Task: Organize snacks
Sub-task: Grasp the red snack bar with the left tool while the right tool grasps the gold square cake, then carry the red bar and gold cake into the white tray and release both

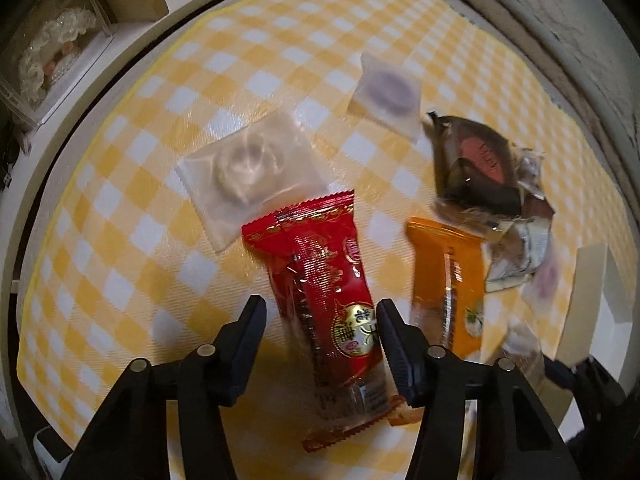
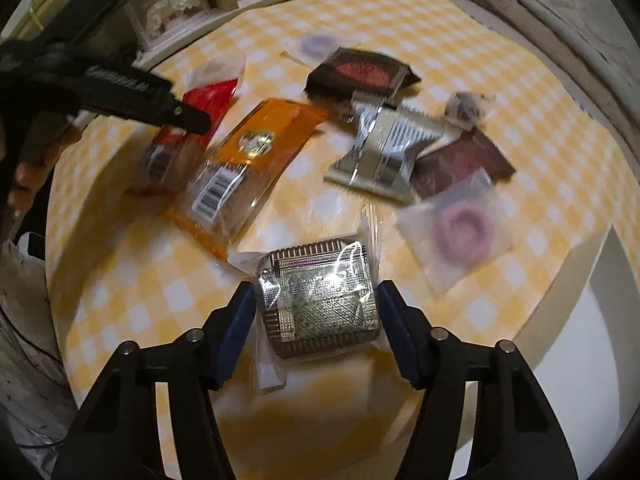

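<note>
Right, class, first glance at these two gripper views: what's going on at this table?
A person is sorting wrapped snacks on a yellow checked tablecloth with a gripper in each hand. The left gripper straddles a red packet; its right pad touches, the other stands clear. The right gripper brackets a clear-wrapped square biscuit, pads at its sides. Neither is lifted. An orange packet and others lie around.

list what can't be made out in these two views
- Left wrist view: the red snack packet has its near end hidden behind the left gripper fingers.
- Right wrist view: the orange packet has print blurred beyond reading.
- Right wrist view: the cookie pack shows no readable label through its glare.
</note>
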`<state>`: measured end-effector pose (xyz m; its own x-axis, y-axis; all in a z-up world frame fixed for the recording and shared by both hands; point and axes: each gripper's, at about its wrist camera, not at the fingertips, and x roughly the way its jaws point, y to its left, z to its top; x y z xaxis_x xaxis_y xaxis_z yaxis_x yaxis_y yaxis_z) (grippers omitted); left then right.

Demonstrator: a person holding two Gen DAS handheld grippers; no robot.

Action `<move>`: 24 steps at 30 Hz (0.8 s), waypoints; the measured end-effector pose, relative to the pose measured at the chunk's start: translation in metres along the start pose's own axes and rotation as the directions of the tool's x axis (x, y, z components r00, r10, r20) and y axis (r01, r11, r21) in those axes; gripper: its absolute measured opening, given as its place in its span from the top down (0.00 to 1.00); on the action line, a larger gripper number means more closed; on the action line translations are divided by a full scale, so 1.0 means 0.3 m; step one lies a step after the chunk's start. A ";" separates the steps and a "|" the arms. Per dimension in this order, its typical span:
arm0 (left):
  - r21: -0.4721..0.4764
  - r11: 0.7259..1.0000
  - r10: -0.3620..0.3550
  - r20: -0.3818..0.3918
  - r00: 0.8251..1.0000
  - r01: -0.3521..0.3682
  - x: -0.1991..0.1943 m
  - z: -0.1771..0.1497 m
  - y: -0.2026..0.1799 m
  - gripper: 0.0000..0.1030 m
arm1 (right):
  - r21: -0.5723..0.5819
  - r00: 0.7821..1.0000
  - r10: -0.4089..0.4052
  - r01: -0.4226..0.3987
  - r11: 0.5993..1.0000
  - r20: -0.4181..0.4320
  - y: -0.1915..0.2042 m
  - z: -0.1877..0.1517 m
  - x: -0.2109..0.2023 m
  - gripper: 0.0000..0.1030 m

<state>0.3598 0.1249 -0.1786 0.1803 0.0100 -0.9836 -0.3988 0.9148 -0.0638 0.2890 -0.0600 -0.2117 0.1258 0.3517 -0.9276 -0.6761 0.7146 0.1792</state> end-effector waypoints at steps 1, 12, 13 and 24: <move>0.002 1.000 0.004 -0.004 1.000 -0.004 0.011 0.000 -0.005 0.46 | -0.007 1.000 -0.006 0.006 1.000 -0.007 0.011 -0.005 -0.003 0.40; 0.085 0.996 -0.024 0.060 0.998 0.019 -0.051 -0.051 -0.050 0.68 | 0.060 0.998 -0.035 0.038 0.997 -0.049 0.056 -0.059 -0.037 0.46; 0.090 0.996 -0.027 0.072 0.997 0.020 -0.074 -0.052 -0.048 0.68 | 0.077 0.998 -0.043 0.046 0.996 -0.044 0.056 -0.060 -0.046 0.46; 0.226 0.974 -0.080 0.318 0.945 0.006 -0.367 -0.156 -0.080 0.68 | 0.284 0.975 -0.147 0.096 0.954 0.166 0.013 -0.012 -0.273 0.46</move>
<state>0.3074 0.0830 -0.0767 0.4876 0.0648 -0.8706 -0.1837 0.9825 -0.0298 0.2733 -0.0880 -0.1363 0.3432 0.3383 -0.8762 -0.4270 0.8871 0.1752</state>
